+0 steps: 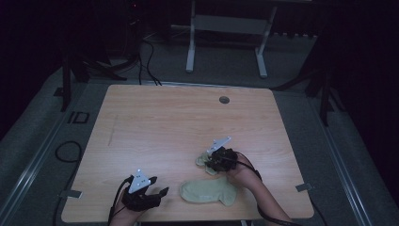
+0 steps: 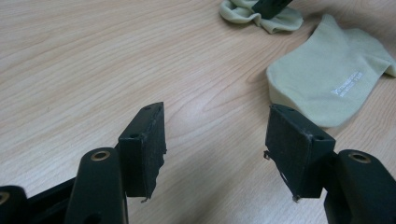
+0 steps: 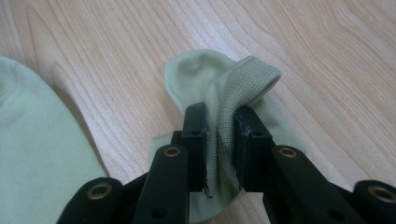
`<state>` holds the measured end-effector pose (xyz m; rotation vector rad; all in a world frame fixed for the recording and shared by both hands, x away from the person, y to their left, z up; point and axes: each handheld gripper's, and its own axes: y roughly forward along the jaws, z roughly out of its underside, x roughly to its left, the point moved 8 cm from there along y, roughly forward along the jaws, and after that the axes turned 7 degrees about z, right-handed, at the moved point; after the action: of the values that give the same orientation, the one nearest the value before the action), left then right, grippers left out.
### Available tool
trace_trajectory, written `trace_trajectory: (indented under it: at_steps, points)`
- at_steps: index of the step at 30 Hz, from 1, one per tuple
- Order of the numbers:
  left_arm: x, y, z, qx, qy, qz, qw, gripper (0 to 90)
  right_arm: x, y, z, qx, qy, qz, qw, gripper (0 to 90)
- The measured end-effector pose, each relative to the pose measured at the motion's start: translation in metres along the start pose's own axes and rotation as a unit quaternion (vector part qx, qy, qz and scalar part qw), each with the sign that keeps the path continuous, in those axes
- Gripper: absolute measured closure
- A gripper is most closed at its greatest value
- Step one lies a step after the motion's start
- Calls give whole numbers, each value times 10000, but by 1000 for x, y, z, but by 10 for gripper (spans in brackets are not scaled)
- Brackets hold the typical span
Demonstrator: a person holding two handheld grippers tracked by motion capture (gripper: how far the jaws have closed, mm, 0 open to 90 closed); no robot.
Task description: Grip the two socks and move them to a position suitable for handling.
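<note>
A pale wood-grain table (image 1: pixel 155 127) fills the middle of a dark room. Nearest, at the lower left of the high view, the left gripper (image 1: pixel 157 193) rests low with its jaws apart and nothing between them. Just right of it, near the bottom edge, a flat pale green cotton sock (image 1: pixel 207 192) lies spread out. Slightly farther, right of centre, the right gripper (image 3: pixel 219 133) pinches the ribbed cuff of a second, crumpled pale green sock (image 3: pixel 205 79), jaws closed on the bunched fabric. The socks look light, soft and limp; a cuff or edge fold seems the surest hold. Beyond, a white metal desk frame (image 1: pixel 226 28) stands on grey floor.
</note>
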<state>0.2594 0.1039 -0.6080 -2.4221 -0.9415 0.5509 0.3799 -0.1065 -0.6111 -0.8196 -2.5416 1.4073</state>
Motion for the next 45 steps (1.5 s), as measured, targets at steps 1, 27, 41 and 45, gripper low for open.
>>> trace_trajectory:
  at_steps: [1, 27, 41, 45]
  points:
    - [-1, 1, -1, 6, 19, 5, 10000, 381, 0, 0, 0, -7, 28, -45, 10000, 758]
    - [8, 105, -92, 518, 32, 451, 9976, 340, -13, -20, -8, -88, 269, 48, 9996, 621]
    - [15, 141, -89, 917, 51, 424, 9949, 544, -11, -3, 5, 241, 252, -6, 9994, 814]
    - [8, 142, -87, 983, 220, 602, 9931, 694, -13, -2, 5, 164, 287, -11, 9995, 822]
